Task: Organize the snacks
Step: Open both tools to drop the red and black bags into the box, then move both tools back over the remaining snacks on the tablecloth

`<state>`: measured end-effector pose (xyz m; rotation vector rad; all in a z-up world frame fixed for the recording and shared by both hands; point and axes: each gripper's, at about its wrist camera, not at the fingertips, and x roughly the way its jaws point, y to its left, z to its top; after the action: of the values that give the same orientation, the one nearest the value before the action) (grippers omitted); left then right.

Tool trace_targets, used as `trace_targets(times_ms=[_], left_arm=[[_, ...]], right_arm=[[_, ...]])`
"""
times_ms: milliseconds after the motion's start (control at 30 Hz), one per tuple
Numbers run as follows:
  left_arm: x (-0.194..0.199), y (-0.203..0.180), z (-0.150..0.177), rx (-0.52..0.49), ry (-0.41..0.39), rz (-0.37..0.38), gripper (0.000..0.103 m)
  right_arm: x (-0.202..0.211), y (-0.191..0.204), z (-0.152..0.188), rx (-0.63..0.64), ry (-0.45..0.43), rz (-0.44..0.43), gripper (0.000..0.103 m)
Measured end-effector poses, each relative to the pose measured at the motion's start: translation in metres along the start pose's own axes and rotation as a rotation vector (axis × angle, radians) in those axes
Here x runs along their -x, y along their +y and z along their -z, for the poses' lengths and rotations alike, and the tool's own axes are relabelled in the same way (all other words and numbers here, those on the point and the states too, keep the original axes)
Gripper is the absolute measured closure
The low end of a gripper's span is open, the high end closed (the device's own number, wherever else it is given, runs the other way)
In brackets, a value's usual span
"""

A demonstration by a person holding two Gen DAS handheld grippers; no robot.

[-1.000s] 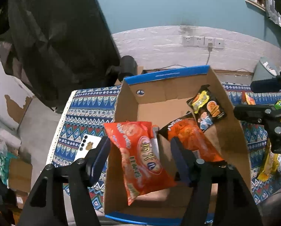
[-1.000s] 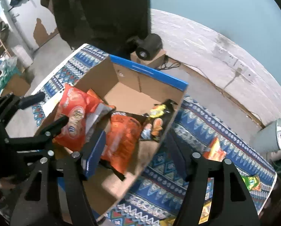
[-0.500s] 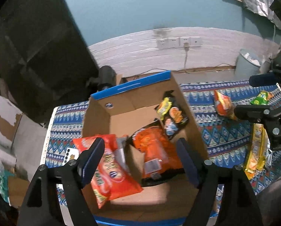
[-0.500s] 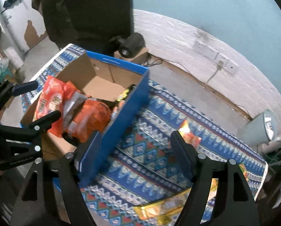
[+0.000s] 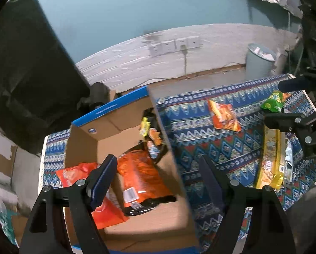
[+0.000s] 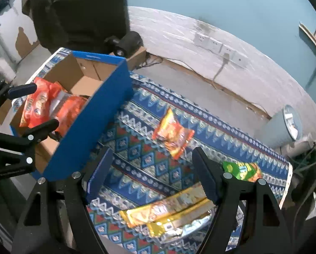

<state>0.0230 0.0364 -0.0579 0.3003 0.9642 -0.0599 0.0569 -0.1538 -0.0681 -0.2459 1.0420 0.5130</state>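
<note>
A blue-edged cardboard box point(image 5: 175, 169) point(image 6: 90, 127) stands on the patterned cloth and holds an orange bag point(image 5: 141, 175), a red-orange bag point(image 5: 73, 173) point(image 6: 34, 105) and a black-and-yellow packet point(image 5: 150, 131). On the cloth lie a small orange packet point(image 5: 223, 114) point(image 6: 172, 135), a green packet point(image 5: 273, 101) point(image 6: 241, 170) and long yellow packets point(image 5: 270, 156) point(image 6: 168, 211). My left gripper point(image 5: 158, 175) is open and empty over the box's right wall. My right gripper point(image 6: 151, 175) is open and empty above the cloth, near the yellow packets.
The table with the blue patterned cloth point(image 6: 149, 158) ends near a white wall with sockets point(image 5: 175, 44). A grey bin point(image 5: 259, 61) point(image 6: 285, 124) stands on the floor at the right. A black device point(image 6: 126, 42) sits behind the box.
Both grippers have swung to the right, away from the box's inside. The loose packets on the cloth have come into view. Both grippers stay open and empty.
</note>
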Motion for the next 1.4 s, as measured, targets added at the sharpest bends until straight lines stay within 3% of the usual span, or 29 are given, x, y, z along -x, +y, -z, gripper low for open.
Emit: trace_targets(times_ms=[367,933,1400], left_arm=[[-0.008,-0.055,-0.012,-0.093,0.027,0.049,0.022],[-0.047,-0.112,-0.028,-0.174,0.133,0.104,0.022],[-0.091,-0.127,-0.044,-0.155,0.211,0.164,0.022]], right_arm=[[0.001,-0.044,0.031,-0.056,0.030,0.023,0.026],[-0.008,-0.129,0.082,-0.147,0.098,0.075,0.026],[-0.061,-0.183,0.110,0.033,0.320,0.070,0.026]])
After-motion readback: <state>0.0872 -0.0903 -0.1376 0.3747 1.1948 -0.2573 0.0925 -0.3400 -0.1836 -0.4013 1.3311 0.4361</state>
